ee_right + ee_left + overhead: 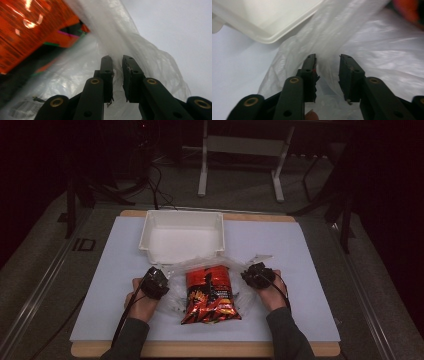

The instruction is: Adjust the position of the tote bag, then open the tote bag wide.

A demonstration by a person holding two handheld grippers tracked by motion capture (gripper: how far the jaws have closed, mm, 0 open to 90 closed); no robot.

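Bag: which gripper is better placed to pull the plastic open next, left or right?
Probably right. The right gripper has a fold of the bag bunched in a narrow gap between its jaws. The left gripper stands wider, with film between the jaws but apparently not pinched.

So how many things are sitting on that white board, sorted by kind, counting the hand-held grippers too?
White plastic tub: 1
Clear plastic bag: 1
Red-orange snack packet: 1
Hand-held grippers: 2, the left hand-held gripper and the right hand-held gripper
Total: 5
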